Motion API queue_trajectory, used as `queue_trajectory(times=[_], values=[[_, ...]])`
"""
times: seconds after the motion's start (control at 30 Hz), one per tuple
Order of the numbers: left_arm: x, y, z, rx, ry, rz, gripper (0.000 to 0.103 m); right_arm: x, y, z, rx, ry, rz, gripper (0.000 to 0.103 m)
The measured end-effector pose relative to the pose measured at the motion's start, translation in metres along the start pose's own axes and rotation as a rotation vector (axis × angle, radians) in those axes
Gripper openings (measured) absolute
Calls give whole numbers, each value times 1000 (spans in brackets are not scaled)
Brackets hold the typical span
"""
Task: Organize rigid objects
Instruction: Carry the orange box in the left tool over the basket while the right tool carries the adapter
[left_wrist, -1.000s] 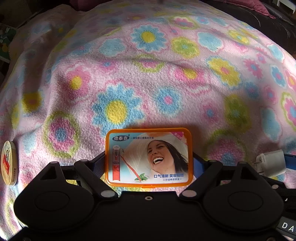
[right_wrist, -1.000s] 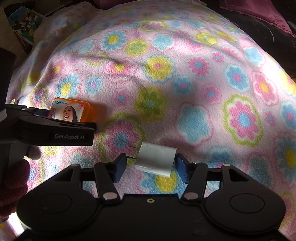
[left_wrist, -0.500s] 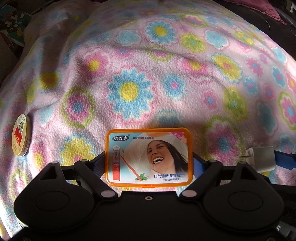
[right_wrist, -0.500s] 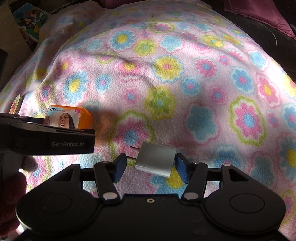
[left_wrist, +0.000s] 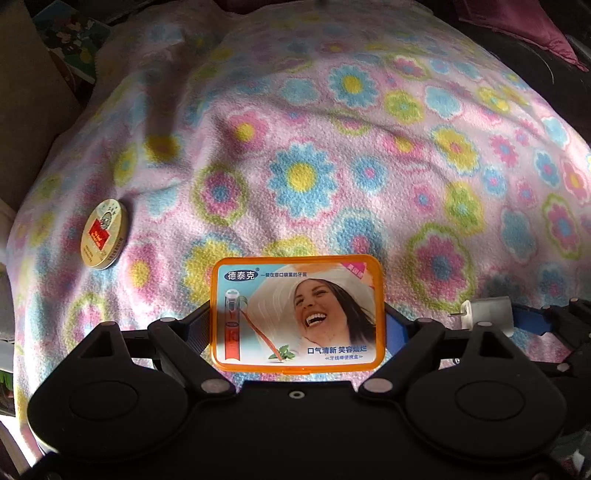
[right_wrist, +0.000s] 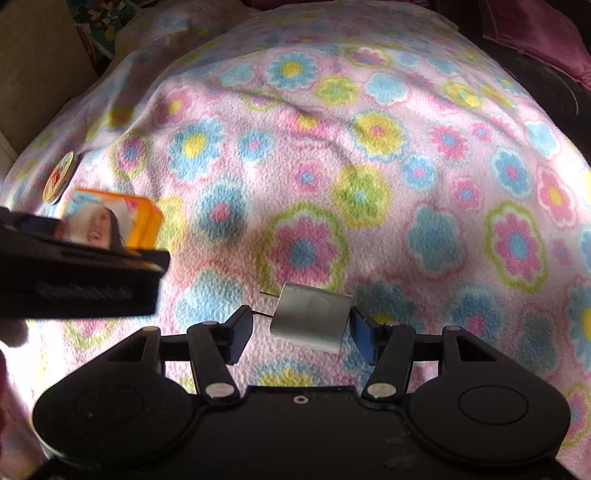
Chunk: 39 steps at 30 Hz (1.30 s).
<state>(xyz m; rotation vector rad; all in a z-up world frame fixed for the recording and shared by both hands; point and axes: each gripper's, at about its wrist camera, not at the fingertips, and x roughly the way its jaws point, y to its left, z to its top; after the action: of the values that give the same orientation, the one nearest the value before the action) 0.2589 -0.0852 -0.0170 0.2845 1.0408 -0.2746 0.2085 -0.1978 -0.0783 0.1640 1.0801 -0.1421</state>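
Both claws loaded and held above the bed; nothing visibly set in a final place yet.

Orange-rimmed plastic floss box (left_wrist: 297, 314), flat, glossy printed lid, is pinched between the left claw (left_wrist: 297, 330) pads. White hard-plastic plug adapter (right_wrist: 311, 317), two thin metal prongs, is clamped in the right claw (right_wrist: 301, 326). Round tin (left_wrist: 105, 233) lies loose, beyond and left of the left claw, on the soft, rumpled floral fleece blanket (left_wrist: 369, 155).

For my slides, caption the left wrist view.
Left gripper holding an orange box above a floral blanket.
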Motion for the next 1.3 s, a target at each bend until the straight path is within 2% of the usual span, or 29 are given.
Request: queue_trajectory(times=[0.07,0.17,0.4,0.63,0.83,0.9,1.07,1.3], values=[[-12,3,-2,-32,-7,11,84,1,-3,0,15,13,-9,57],[-30,6,-10,-71,-5,4,84,1,-14,3,81,25,22,57],[-77,-1,-56,-56,-23,9,84,-1,-35,1,184,35,33,57],[-112,9,-106,-141,-11,-8,84,-27,-45,-14,227,-27,76,57],[-135,14,-135,-162,-28,22,84,-85,-48,-33,235,-133,120,57],[-141,13,-142,-158,-34,31,84,-110,-47,-43,226,-162,118,57],[-155,14,-160,-189,-49,-7,84,-163,-34,-82,137,-199,83,57],[-168,3,-196,-168,-38,-16,84,-220,-13,-157,23,-223,70,57]])
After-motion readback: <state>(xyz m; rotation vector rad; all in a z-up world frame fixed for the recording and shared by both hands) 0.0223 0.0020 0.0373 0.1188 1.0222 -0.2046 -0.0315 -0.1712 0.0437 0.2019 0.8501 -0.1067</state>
